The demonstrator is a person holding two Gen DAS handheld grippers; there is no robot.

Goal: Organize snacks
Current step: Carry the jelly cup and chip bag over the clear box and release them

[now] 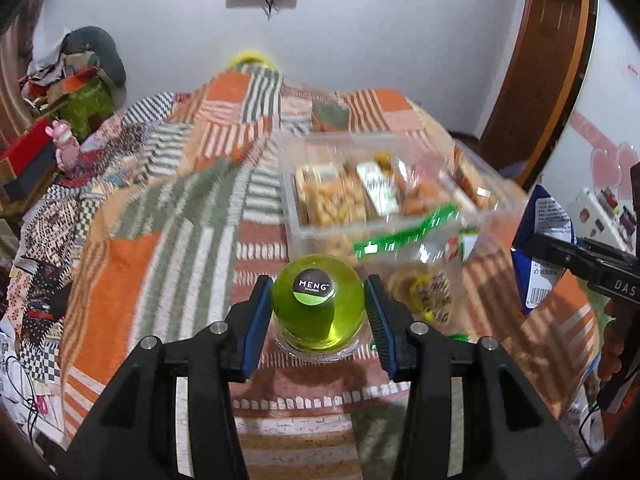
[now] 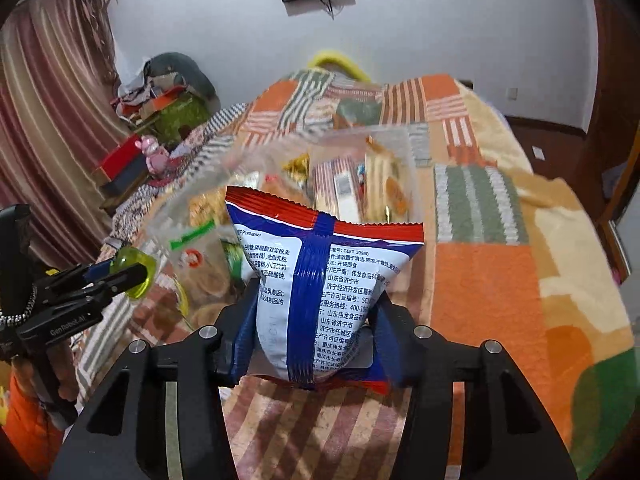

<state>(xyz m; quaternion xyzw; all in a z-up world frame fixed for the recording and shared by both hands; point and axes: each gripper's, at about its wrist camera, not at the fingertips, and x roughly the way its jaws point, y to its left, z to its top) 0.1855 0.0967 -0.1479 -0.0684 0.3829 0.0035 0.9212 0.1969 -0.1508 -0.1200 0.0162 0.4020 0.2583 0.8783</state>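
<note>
Between the left gripper's (image 1: 318, 308) jaws: green jelly cup (image 1: 318, 304), gripped at its sides, lifted above the bed (image 1: 180, 208).
Right gripper (image 2: 316, 328): jaws clamped low on a blue-and-white snack packet (image 2: 316, 280), upright, likely for dropping in.
Just beyond: clear bag of biscuits (image 1: 416, 264).
Farther: clear bin (image 1: 292, 216), already holding snacks, the probable destination.

Jelly cup (image 1: 318, 304): translucent lime green, black-and-green round label. Snack packet (image 2: 320, 284): white, blue centre stripe, red top edge, blue print. Blanket (image 1: 192, 208): orange, olive and white striped patchwork. Bin (image 1: 296, 236): clear, tan snacks inside. Bag (image 1: 416, 256) at 3 o'clock of cup: clear, green band.
</note>
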